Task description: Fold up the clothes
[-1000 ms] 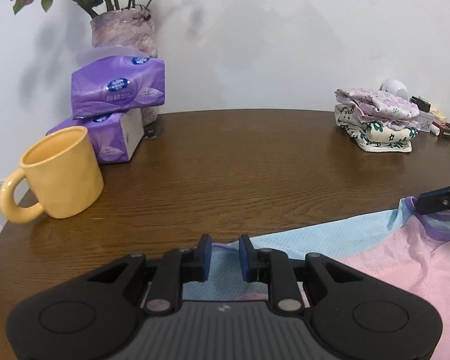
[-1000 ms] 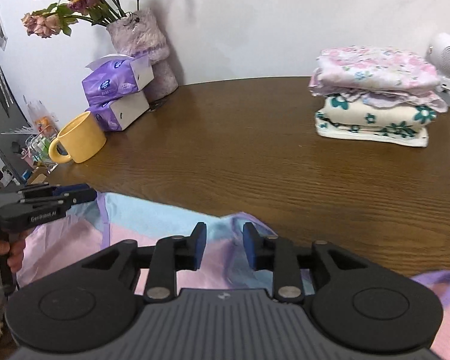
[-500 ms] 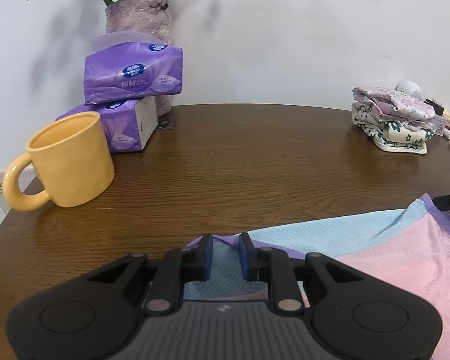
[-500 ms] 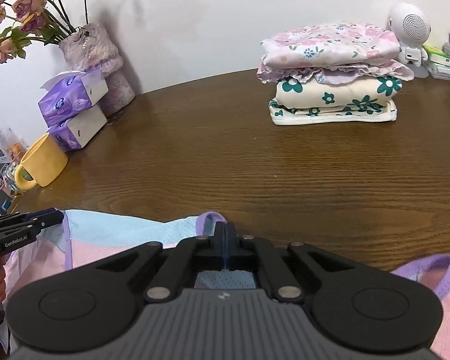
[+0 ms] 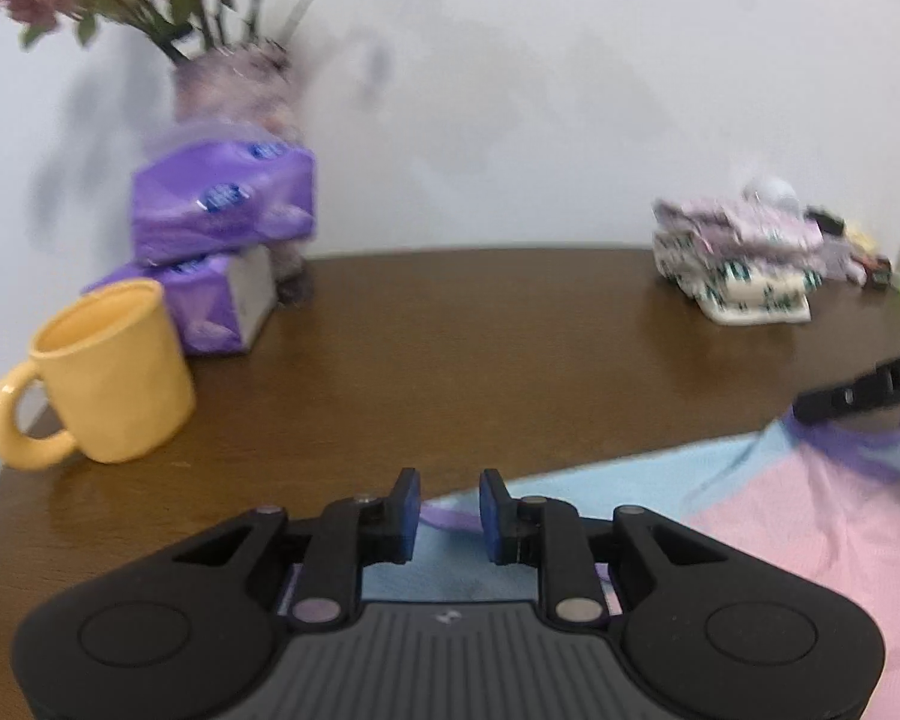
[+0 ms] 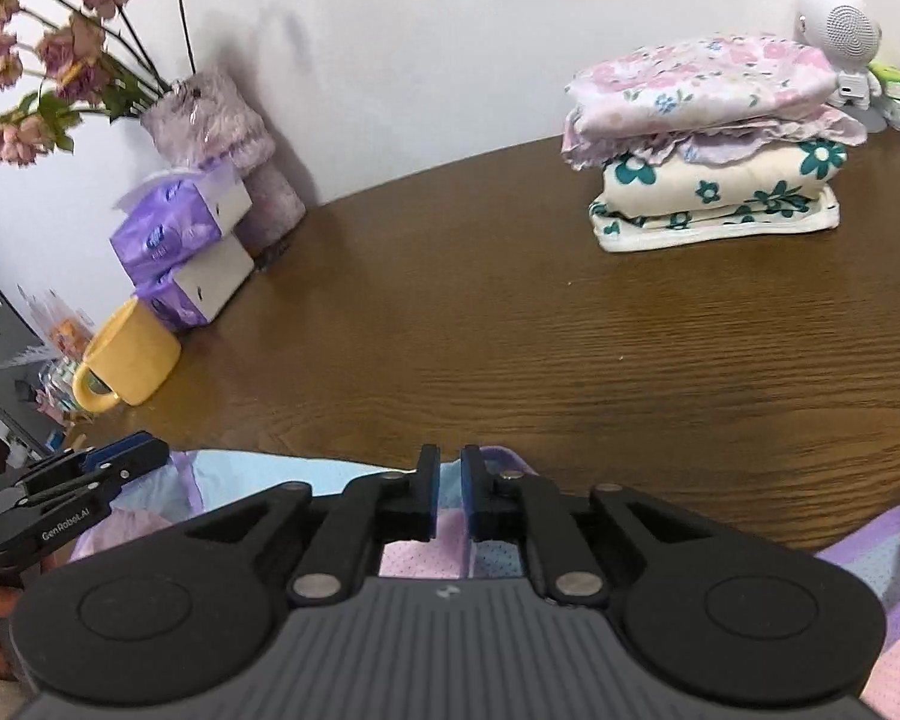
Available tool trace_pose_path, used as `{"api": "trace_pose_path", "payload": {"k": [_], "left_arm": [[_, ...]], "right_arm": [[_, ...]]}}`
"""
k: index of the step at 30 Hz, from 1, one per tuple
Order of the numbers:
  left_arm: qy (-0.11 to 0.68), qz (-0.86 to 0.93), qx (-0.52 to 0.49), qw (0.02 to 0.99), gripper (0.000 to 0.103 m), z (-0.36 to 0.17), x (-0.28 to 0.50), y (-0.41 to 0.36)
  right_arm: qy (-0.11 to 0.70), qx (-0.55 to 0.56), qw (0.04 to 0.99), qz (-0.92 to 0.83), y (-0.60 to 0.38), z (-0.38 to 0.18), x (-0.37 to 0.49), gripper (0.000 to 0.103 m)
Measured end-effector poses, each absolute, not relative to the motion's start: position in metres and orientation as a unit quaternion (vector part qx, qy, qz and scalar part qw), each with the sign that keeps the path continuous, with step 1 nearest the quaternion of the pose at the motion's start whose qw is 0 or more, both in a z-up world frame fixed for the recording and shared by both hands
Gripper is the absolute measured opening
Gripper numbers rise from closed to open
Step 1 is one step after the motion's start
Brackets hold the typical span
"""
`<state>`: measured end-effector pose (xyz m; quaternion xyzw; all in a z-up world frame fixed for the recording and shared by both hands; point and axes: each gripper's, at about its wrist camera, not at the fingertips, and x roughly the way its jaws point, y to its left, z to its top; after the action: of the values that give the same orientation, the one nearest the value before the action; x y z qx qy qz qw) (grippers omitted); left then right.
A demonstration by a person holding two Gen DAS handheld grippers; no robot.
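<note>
- Here the left gripper (image 5: 449, 501), low in the middle of its own frame, has its jaws parted, with the purple-trimmed edge of the garment (image 5: 780, 516) showing in the gap; whether the pads touch the cloth cannot be told.
- The right gripper (image 6: 448, 480), bottom centre of its frame, has its jaws drawn close but with a slim gap between them; the cloth sits just under and between them, and a real pinch cannot be confirmed.
- The pink, blue and purple mesh garment lies spread along the bottom of both frames on the near edge of the wooden table (image 6: 570, 330), part of it running out of view below.
- A folded pile (image 6: 708, 144) sits at upper right of the right view, well apart.
- At left stand a yellow mug (image 5: 105, 372), tissue packs (image 5: 222, 210) and a vase of flowers (image 6: 210, 114).
- Risk, as a judgement: thin mesh could slip from a loose pinch, leaving one corner behind and skewing any fold; a wide sweep left could knock the mug.
</note>
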<state>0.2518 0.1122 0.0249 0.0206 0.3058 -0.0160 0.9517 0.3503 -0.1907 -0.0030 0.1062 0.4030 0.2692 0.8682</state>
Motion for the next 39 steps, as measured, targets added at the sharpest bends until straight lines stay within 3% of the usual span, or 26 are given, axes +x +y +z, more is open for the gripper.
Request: {"api": "trace_pose_path", "payload": {"k": [2, 11, 16, 19, 21, 22, 23, 36, 39], "left_arm": [[0.326, -0.017, 0.022, 0.945, 0.01, 0.018, 0.257, 0.111], [0.326, -0.008, -0.009, 0.945, 0.011, 0.016, 0.258, 0.123], [0.324, -0.007, -0.006, 0.946, 0.011, 0.017, 0.257, 0.122], [0.324, -0.006, -0.007, 0.946, 0.011, 0.018, 0.257, 0.121], [0.324, -0.007, -0.006, 0.946, 0.011, 0.018, 0.258, 0.122], [0.324, -0.006, -0.006, 0.946, 0.011, 0.018, 0.257, 0.121], [0.324, -0.006, -0.005, 0.946, 0.011, 0.018, 0.257, 0.122], [0.323, 0.004, -0.013, 0.946, 0.013, 0.018, 0.257, 0.127], [0.322, 0.002, -0.017, 0.947, 0.013, 0.018, 0.257, 0.128]], "right_arm": [[0.398, 0.097, 0.872, 0.269, -0.19, -0.003, 0.346, 0.0], [0.393, 0.128, 0.875, 0.253, -0.222, -0.011, 0.335, 0.001], [0.397, 0.176, 0.859, 0.27, -0.227, -0.009, 0.342, 0.022], [0.401, 0.155, 0.86, 0.274, -0.213, -0.006, 0.345, 0.022], [0.411, 0.138, 0.859, 0.272, -0.201, -0.009, 0.349, 0.022], [0.413, 0.131, 0.861, 0.266, -0.197, -0.009, 0.35, 0.017], [0.411, 0.128, 0.863, 0.263, -0.196, -0.011, 0.349, 0.004], [0.401, 0.139, 0.868, 0.258, -0.222, -0.014, 0.335, 0.001], [0.404, 0.144, 0.865, 0.26, -0.224, -0.016, 0.335, 0.006]]}}
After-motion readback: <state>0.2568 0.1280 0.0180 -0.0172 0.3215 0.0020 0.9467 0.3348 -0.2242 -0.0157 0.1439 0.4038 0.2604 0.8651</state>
